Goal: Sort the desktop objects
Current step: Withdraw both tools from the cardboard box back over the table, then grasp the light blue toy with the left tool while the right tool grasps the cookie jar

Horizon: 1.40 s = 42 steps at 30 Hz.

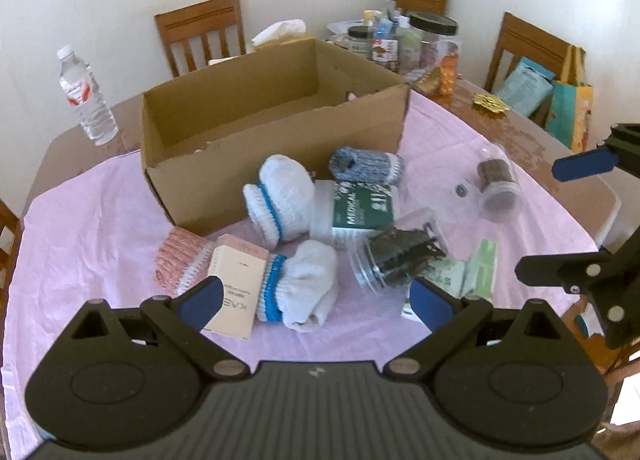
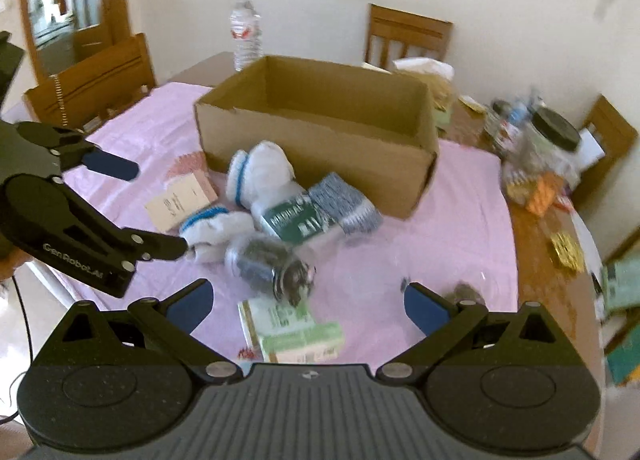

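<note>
Left wrist view: both grippers wide open, empty; white sock bundle (image 1: 304, 284) looks soft, light — pinch mid-roll w/ left gripper (image 1: 316, 300).

Your left wrist camera sits above the near left of the table, looking forward and down past its own fingers toward the cardboard box (image 1: 276, 112) and the far wall. Your right wrist camera rides above the near right side, angled forward and leftward at the same box (image 2: 316, 128). Both views hover close over the pink cloth (image 1: 100, 212) and share the box, the pile of socks (image 1: 280, 196) in front of it, and the water bottle (image 1: 86, 96) beyond.
</note>
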Each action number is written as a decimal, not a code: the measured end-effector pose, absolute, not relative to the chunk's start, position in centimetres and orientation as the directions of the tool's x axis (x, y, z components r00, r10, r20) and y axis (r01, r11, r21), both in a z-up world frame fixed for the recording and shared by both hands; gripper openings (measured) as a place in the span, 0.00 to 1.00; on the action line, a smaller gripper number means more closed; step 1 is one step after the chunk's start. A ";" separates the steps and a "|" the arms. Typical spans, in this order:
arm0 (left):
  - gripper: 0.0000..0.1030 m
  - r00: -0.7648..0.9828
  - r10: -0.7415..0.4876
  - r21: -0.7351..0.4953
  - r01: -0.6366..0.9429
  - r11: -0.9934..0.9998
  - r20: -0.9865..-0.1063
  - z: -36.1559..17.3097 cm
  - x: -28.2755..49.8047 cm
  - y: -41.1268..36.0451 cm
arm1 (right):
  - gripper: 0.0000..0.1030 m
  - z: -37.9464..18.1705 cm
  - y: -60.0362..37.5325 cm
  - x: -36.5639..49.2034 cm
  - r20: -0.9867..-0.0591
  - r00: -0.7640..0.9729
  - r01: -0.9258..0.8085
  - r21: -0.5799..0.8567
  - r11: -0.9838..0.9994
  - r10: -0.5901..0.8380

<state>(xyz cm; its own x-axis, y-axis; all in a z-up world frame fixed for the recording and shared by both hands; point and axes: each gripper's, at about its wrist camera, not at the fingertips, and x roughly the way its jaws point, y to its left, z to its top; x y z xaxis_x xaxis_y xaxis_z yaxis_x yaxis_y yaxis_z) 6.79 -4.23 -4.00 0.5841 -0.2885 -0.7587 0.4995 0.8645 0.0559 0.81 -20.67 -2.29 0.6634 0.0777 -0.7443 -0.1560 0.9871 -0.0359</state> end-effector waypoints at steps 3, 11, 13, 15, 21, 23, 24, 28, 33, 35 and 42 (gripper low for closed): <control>0.97 0.580 -0.310 0.053 0.524 0.850 -0.753 -4.1 6.1 -4.5 | 1.00 -2.7 -20.6 -0.4 -0.756 0.654 -0.090 -0.037 0.995 0.031; 0.97 0.550 -0.382 0.027 0.594 0.804 -0.743 -4.5 3.8 -5.3 | 1.00 -2.9 -20.7 -3.3 -0.759 0.649 0.026 -0.053 0.998 -0.057; 0.97 0.545 -0.383 0.029 0.600 0.799 -0.746 -4.8 3.3 -5.7 | 1.00 -3.0 -20.7 -3.8 -0.751 0.657 0.027 -0.063 0.998 -0.065; 0.97 0.546 -0.375 0.039 0.601 0.798 -0.749 -4.9 2.7 -6.1 | 1.00 -3.2 -21.0 -4.1 -0.752 0.657 0.012 -0.062 0.998 -0.054; 0.97 0.542 -0.344 0.036 0.571 0.820 -0.766 -5.5 1.5 -8.0 | 1.00 -4.1 -22.4 -3.6 -0.768 0.640 -0.065 -0.054 0.996 0.000; 0.97 0.539 -0.343 0.022 0.559 0.829 -0.769 -5.8 1.2 -8.8 | 1.00 -4.2 -23.1 -3.5 -0.770 0.638 -0.100 -0.058 0.993 0.019; 0.97 0.540 -0.335 0.018 0.546 0.838 -0.772 -5.9 1.1 -9.2 | 1.00 -4.2 -23.4 -3.6 -0.769 0.638 -0.116 -0.060 0.991 0.028; 0.97 0.532 -0.318 -0.005 0.507 0.862 -0.785 -6.6 0.7 -10.8 | 1.00 -4.4 -25.4 -3.2 -0.769 0.637 -0.154 -0.067 0.986 0.047; 0.97 0.521 -0.271 -0.013 0.445 0.895 -0.810 -7.9 0.4 -12.7 | 1.00 -5.2 -27.7 -2.3 -0.775 0.626 -0.187 -0.041 0.981 0.087; 0.97 0.517 -0.257 -0.024 0.414 0.910 -0.817 -8.5 0.3 -13.2 | 1.00 -5.6 -28.5 -2.0 -0.779 0.618 -0.210 -0.035 0.977 0.105; 0.96 0.514 -0.223 -0.057 0.319 0.946 -0.828 -9.7 0.1 -14.2 | 1.00 -6.5 -30.2 -0.4 -0.788 0.592 -0.295 -0.018 0.955 0.168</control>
<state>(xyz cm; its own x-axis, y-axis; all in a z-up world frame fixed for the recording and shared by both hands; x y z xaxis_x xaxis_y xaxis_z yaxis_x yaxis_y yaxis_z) 0.12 -14.17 -9.70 0.5139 -0.2234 -0.8282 0.3194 0.9459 -0.0570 -0.40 -30.18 -6.54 0.5918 0.1680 -0.7884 -0.2947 0.9554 -0.0176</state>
